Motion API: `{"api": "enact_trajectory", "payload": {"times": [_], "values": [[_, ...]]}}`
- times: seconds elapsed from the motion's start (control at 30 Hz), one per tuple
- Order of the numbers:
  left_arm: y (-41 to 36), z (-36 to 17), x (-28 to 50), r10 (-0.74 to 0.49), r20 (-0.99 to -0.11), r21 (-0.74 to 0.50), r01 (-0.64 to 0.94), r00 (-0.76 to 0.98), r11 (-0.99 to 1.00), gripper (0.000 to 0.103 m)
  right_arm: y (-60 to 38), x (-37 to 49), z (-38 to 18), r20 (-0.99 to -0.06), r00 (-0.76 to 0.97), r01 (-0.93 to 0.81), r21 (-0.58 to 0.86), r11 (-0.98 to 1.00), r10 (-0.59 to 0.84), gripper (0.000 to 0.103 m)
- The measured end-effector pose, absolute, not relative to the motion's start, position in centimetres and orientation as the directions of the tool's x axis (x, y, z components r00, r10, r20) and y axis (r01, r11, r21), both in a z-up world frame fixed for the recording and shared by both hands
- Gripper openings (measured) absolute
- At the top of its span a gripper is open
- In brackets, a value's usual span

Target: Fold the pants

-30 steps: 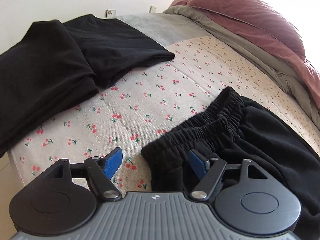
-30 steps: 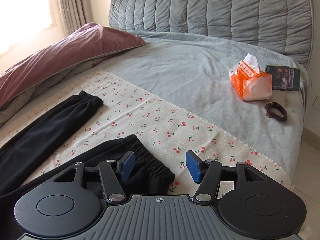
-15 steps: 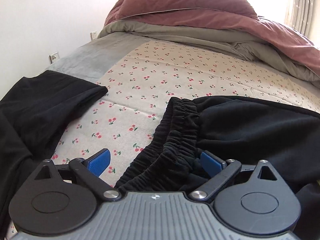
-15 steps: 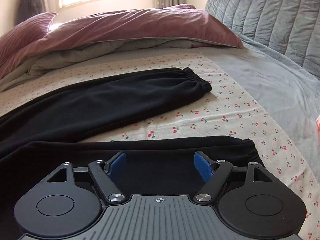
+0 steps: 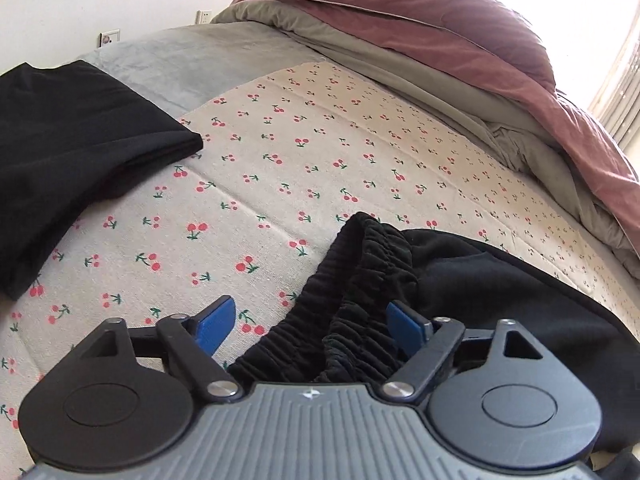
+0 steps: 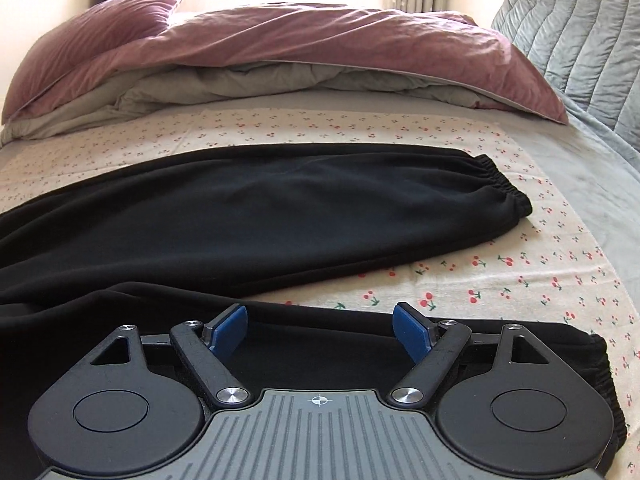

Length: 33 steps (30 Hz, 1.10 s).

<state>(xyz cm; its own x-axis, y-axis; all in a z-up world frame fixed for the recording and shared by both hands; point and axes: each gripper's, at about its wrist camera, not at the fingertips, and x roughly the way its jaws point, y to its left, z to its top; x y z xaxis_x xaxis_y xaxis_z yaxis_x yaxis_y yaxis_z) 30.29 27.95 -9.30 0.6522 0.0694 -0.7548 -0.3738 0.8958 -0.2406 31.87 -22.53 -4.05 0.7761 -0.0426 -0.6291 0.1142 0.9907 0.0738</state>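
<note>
- The left hand-held gripper (image 5: 308,326) hangs over the elastic waistband (image 5: 360,292) of the black pants (image 5: 500,292). The gathered band runs up between its two blue pads and bunches close against the right-hand pad. The left-hand pad sits over bare cherry-print sheet (image 5: 280,152).
- Its jaws are closing, with the waistband between them, but the pads do not appear to press on the cloth.
- The right hand-held gripper (image 6: 322,328) sits above the near pant leg (image 6: 320,332), whose black cloth fills the space between and below its pads. Its jaws are opening and stand wide, gripping nothing.
- Beyond the right hand-held gripper the far pant leg (image 6: 280,208) lies flat across the bed, its elastic cuff (image 6: 504,188) off to the right. A wedge of sheet separates the two legs on that side.
- The pants are plain black, soft and matte, with ruched elastic at waist and cuffs.
- To the far left of the left hand-held gripper lies another black garment (image 5: 68,148), folded, well apart from the pants.
- Behind both, a maroon and grey duvet (image 6: 320,52) is heaped at the far edge of the bed.
- The near leg's cuff is mostly hidden under the right hand-held gripper's body, and the pants run out of view on the left. How the waistband layers lie inside the bunch is hard to make out.
</note>
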Motion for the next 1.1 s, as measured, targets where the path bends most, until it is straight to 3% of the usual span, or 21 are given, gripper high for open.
{"api": "enact_trajectory", "payload": {"times": [0.13,0.2,0.4,0.43,0.47,0.63,1.0,1.1], "values": [[24.7,-9.1,31.2,0.09,-0.741,-0.114,-0.256,0.665,0.96,0.071,-19.7,33.6,-3.8,-0.611,0.791,0.017,0.015,1.0,-0.004,0.084],[23.8,-10.3,31.9,0.08,-0.777,-0.077,-0.221,0.624,0.972,0.057,-18.9,34.0,-4.3,-0.62,0.784,-0.014,-0.009,1.0,0.005,0.084],[23.2,-10.5,32.1,0.131,-0.77,-0.046,-0.26,0.624,0.965,0.041,-18.8,33.8,-4.7,-0.634,0.773,-0.003,0.024,1.0,0.017,0.084],[23.0,-10.4,32.2,0.149,-0.766,-0.035,-0.272,0.626,0.962,0.036,-18.9,33.6,-4.5,-0.631,0.776,0.003,0.032,0.999,0.018,0.084],[22.8,-10.2,32.1,0.168,-0.755,-0.032,-0.292,0.634,0.956,0.025,-19.0,33.3,-4.4,-0.626,0.78,0.006,0.039,0.999,0.02,0.084],[22.4,-8.6,31.9,0.228,-0.712,-0.027,-0.351,0.664,0.936,0.012,-19.1,32.2,-3.5,-0.594,0.804,0.002,0.034,0.999,0.019,0.084],[23.4,-7.5,31.7,0.284,-0.667,-0.049,-0.42,0.689,0.906,0.008,-19.8,31.5,-3.0,-0.581,0.814,0.028,0.072,0.997,0.019,0.084],[22.7,-8.3,32.0,0.293,-0.68,-0.006,-0.404,0.672,0.915,0.008,-19.7,31.4,-3.0,-0.581,0.813,0.017,0.076,0.997,0.031,0.084]]}}
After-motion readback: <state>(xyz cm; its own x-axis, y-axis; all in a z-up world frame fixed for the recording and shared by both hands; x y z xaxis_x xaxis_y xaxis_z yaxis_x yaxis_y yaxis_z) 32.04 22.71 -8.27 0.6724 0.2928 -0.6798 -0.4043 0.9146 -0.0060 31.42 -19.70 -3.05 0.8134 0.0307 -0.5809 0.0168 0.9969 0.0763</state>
